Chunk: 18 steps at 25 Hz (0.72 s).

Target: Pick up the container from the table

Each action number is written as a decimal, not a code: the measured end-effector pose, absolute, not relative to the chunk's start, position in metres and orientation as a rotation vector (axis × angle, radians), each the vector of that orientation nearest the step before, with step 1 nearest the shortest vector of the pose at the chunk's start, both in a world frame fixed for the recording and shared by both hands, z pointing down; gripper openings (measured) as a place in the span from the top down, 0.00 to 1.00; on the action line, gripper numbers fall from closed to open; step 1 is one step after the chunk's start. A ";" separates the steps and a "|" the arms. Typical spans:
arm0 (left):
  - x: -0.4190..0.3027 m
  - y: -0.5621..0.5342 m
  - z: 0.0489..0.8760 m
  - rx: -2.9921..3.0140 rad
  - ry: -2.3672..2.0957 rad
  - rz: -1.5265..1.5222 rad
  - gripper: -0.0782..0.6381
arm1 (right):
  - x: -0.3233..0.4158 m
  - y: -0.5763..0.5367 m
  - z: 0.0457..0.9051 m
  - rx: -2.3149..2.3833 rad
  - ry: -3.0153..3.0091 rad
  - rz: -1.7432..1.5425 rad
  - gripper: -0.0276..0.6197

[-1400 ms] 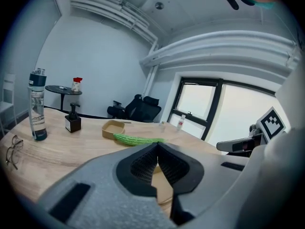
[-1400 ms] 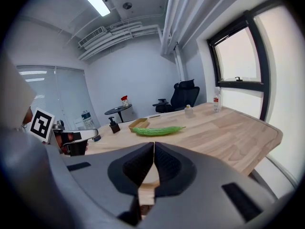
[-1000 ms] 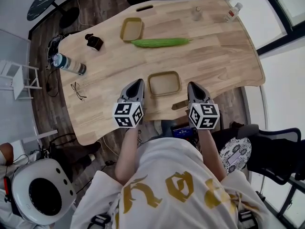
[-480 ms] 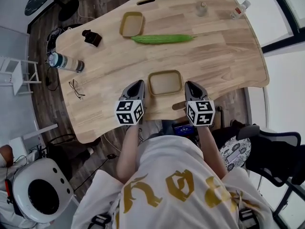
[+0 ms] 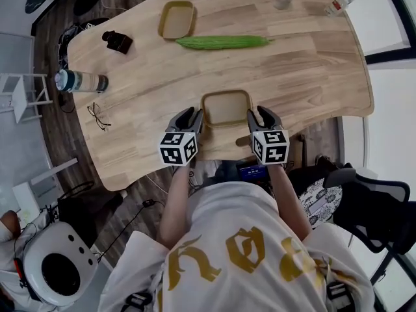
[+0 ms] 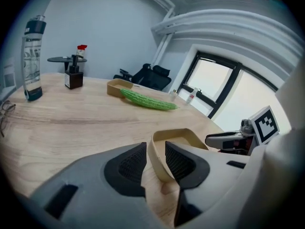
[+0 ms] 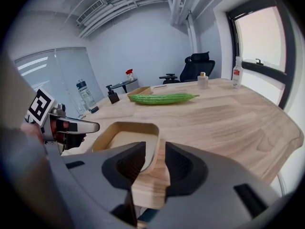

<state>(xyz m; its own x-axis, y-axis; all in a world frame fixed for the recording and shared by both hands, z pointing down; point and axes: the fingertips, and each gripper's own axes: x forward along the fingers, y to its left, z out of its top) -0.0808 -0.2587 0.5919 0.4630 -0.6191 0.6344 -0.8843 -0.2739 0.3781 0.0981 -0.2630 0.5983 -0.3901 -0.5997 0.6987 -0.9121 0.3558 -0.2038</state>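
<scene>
**Container (image 5: pixel 225 108) straddled by left tool (image 6: pixel 156 157) and right tool (image 7: pixel 155 159)**

The shallow tan container rests at the middle of the tabletop's (image 5: pixel 305 70) near edge. The left tool's jaws are parted, one on each side of the container's left wall, not clamping it. The right tool is also open, with the right wall between its jaws. A green gourd (image 5: pixel 223 42) lies well apart, toward the far edge.

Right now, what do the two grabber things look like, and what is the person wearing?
The left gripper and right gripper match: smooth grey shells tapering to two jaws lined with black ribbed pads. Each carries a white cube printed with black square markers. No cables show. The person wears a white short-sleeved T-shirt with gold print.
</scene>
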 end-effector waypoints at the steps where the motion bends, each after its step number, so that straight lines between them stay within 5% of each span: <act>1: -0.079 -0.258 0.595 1.993 -1.232 0.475 0.75 | 0.099 -0.263 0.602 1.309 -2.098 0.805 0.80; 7: -0.071 -0.258 0.616 1.942 -1.174 0.492 0.67 | 0.098 -0.270 0.619 1.293 -2.064 0.827 0.78; 18: -0.065 -0.264 0.629 1.902 -1.141 0.514 0.73 | 0.089 -0.278 0.636 1.242 -2.048 0.833 0.81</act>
<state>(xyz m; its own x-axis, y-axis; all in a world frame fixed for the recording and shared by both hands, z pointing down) -0.0646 -0.2641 0.6291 0.5016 -0.5184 0.6926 -0.8622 -0.2344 0.4490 0.0886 -0.2784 0.6358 -0.3848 -0.5334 0.7533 -0.9077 0.3666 -0.2041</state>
